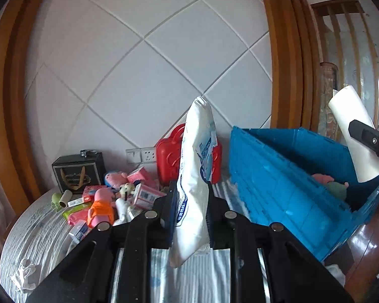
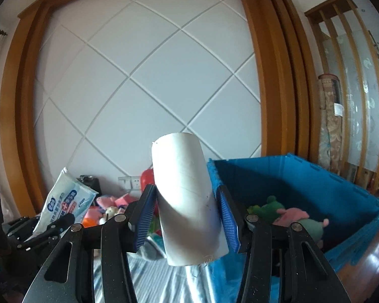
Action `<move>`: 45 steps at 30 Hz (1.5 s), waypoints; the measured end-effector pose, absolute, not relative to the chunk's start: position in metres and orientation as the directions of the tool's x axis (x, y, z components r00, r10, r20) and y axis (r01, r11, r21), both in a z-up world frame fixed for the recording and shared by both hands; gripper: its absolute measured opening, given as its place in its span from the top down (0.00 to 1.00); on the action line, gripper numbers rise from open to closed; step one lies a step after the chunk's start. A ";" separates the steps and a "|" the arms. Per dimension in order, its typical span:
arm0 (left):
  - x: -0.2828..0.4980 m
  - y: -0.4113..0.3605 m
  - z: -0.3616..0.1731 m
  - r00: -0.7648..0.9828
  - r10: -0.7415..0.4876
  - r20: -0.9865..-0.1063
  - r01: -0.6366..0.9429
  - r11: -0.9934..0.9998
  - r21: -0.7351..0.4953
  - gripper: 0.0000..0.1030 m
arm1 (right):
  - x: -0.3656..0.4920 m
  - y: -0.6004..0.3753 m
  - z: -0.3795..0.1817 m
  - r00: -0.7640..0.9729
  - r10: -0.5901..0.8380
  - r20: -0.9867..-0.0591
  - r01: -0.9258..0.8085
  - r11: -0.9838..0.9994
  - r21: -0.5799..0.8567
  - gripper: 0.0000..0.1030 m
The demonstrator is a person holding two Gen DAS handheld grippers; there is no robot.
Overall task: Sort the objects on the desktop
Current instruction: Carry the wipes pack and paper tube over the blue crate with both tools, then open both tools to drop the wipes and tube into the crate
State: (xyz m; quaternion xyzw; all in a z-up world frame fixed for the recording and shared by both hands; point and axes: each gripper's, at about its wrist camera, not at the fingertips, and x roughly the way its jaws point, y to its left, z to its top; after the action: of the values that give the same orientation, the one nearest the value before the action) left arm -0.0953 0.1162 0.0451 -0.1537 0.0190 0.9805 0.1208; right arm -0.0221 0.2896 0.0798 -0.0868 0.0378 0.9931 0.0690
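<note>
— What's the left gripper (image 1: 190, 202) got?

— A soft white wipes packet (image 1: 195, 176) with blue print, pinched edge-on between the two blue pads. The jaws are squeezed nearly together on it, and the packet stands up tall out of them, well left of the blue crate (image 1: 285, 181) and lifted clear of the striped tablecloth (image 1: 38, 229).

— And the other one?

— The right gripper (image 2: 187, 217) is clamped on a white cardboard tube (image 2: 187, 197) — the pads press its two sides, and the tube leans a little to the left at the top. It hangs just left of the crate's near corner, not yet over the opening.

— Anything in the crate already?

— Yes, on its floor: a green plush frog (image 2: 270, 207) and beside it a pink plush pig (image 2: 300, 217) with a greenish body, both toward the crate's near right wall.

— What remains outside it?

— A heap left of the crate: pink packets (image 1: 144, 176), a pink pig toy in orange (image 1: 101, 209), a small white plush (image 1: 126, 190), and a small cardboard roll (image 1: 65, 198) at the heap's far left. Just behind the heap, a red toy case (image 1: 169, 161) stands closest to the crate, and a black gift bag (image 1: 78, 171) farthest from it, near the wall sockets (image 1: 141, 155).
</note>
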 end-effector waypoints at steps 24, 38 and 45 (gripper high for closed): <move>-0.121 0.454 0.037 -0.848 0.237 -0.473 -0.304 -0.950 0.068 0.82 | -0.033 0.588 0.030 -0.928 0.222 -0.299 -0.244 -0.969 0.036 0.53; -0.125 0.457 0.029 -0.839 0.202 -0.506 -0.279 -0.957 0.080 0.81 | -0.046 0.603 0.017 -0.891 0.283 -0.355 -0.279 -0.958 -0.063 0.56; -0.112 0.445 0.037 -0.869 0.201 -0.453 -0.260 -0.963 0.071 0.31 | -0.032 0.605 0.022 -0.907 0.288 -0.307 -0.289 -0.956 -0.045 0.21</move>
State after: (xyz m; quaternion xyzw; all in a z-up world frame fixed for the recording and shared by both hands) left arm -0.1120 0.4453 0.0368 -0.2267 0.0649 0.9644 0.1196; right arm -0.0325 0.6051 0.0224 -0.1572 0.0009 0.9765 0.1476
